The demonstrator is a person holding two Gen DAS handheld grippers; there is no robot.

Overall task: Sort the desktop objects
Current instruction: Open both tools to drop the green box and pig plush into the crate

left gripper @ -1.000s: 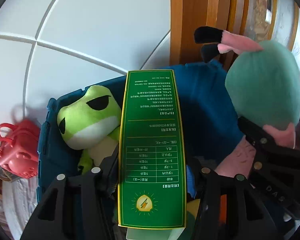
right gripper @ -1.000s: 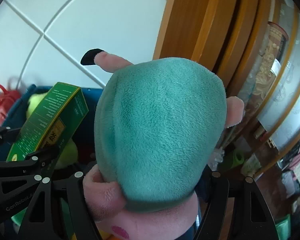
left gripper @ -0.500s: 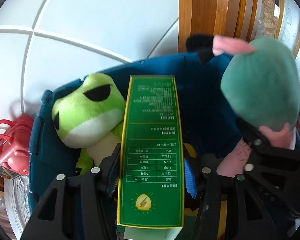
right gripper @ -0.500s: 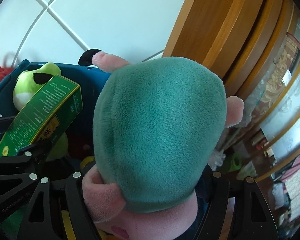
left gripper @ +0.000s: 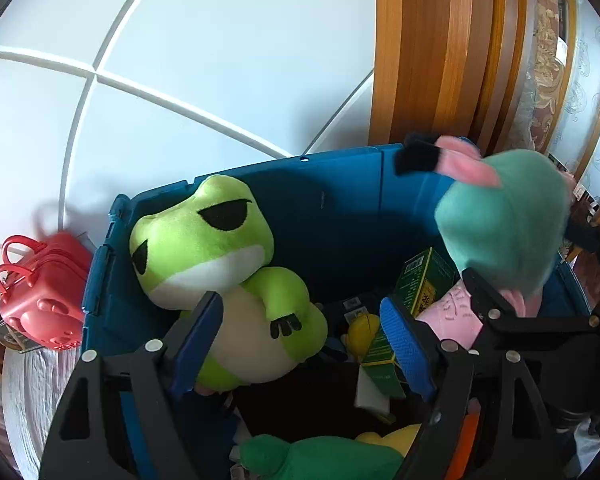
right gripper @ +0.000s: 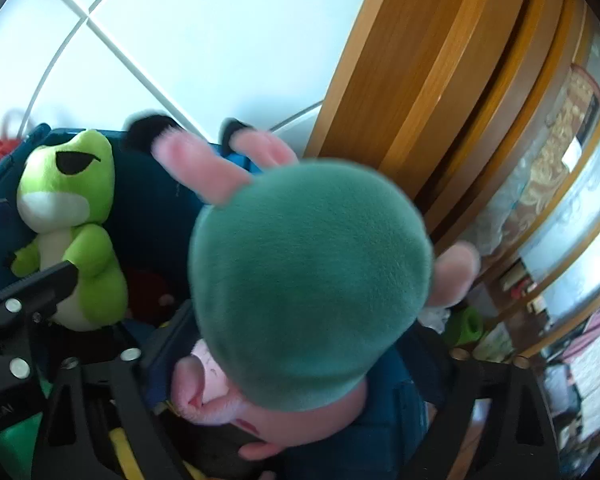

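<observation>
Green box (left gripper: 418,292) | in blue bin (left gripper: 340,200), beyond spread empty left fingers (left gripper: 198,344) | right fingers (right gripper: 168,344) around pink plush (right gripper: 308,264)

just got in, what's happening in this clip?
A person is sorting toys and boxes into a blue bin. The left tongs are open above it; a green box lies inside beside a frog plush. The right tongs hold a pink plush in a teal hat over the bin, not yet released.

White tiled floor (left gripper: 220,40) — wooden doorframe (left gripper: 432,52)
</observation>
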